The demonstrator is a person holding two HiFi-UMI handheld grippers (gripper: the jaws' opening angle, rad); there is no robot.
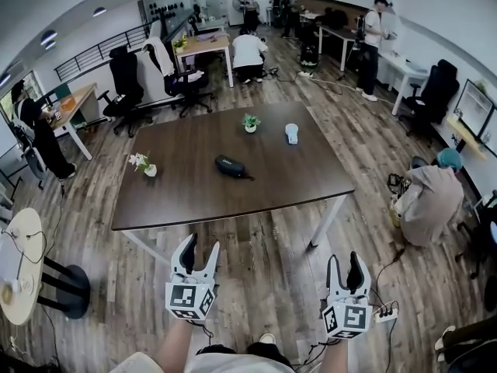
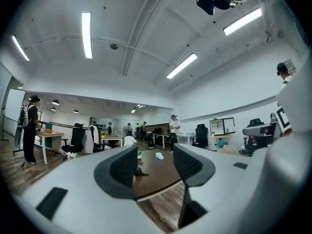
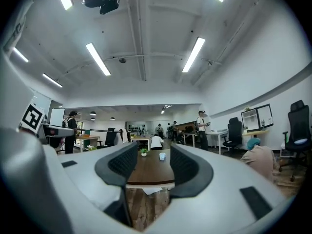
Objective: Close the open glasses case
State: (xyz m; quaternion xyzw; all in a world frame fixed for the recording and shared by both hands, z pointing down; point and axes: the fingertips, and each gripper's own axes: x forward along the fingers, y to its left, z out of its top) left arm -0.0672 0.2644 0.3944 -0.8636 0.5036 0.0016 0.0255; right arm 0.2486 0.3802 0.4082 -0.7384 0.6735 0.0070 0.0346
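- Glasses case (image 1: 231, 166): dark, near the middle of the tabletop (image 1: 194, 200), long axis roughly left to right; too small to tell how far the lid stands open.
- Beyond the case: small potted plant (image 1: 250, 123) and pale blue object (image 1: 291, 133); off to its left, white flowers (image 1: 144, 163).
- Left tool (image 1: 198, 256): short of the case, off the tabletop's near edge, almost in line with it; jaws apart, nothing between.
- Right tool (image 1: 345, 269): short of the case too, further off to its right; jaws apart, empty.
- Probably the nearer: left tool, though both well apart from the case.

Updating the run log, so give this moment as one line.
left gripper: jaws open, empty | right gripper: jaws open, empty | table: ahead, not reached
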